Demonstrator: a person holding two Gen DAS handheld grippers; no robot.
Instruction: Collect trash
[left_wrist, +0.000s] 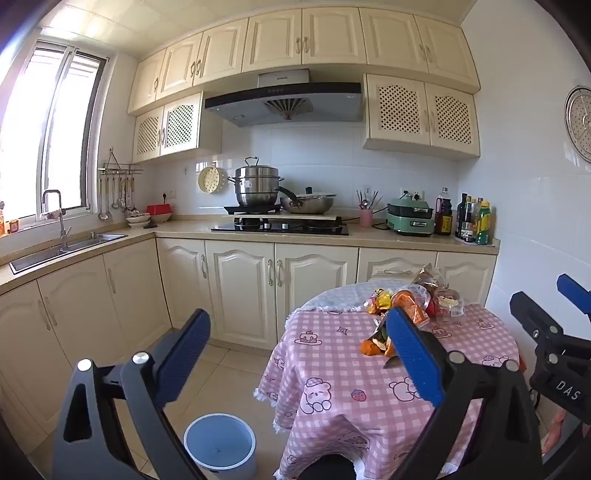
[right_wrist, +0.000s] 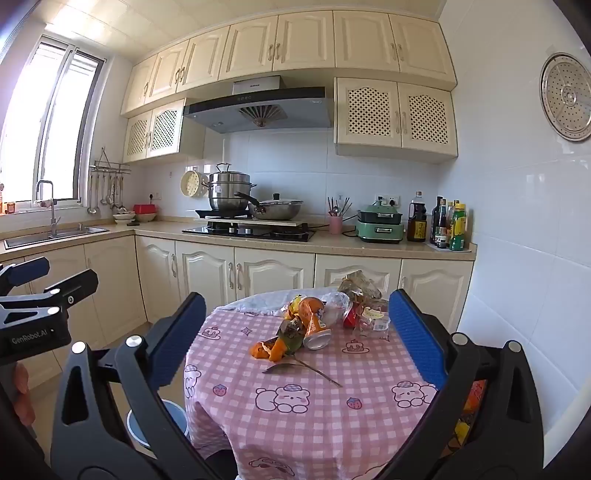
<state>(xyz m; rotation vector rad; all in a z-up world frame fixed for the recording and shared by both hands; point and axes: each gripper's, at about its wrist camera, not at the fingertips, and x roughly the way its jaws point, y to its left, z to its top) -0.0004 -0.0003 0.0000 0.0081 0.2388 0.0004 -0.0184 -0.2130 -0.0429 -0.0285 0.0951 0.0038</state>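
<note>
Both tongs hang with jaws apart and empty before a round table (right_wrist: 295, 424) in a cream kitchen. Ahead of the right tongs (right_wrist: 295, 332) lies the trash: orange peel (right_wrist: 267, 350), a leafy twig (right_wrist: 299, 365), a tipped cup (right_wrist: 317, 338) and crinkled wrappers (right_wrist: 360, 288). The bin (left_wrist: 219, 445) stands low between the left tongs' (left_wrist: 303, 354) fingers. Risk, likely: thin peel or twig slipping from the pads, or snagging the tablecloth (right_wrist: 332, 435).
</note>
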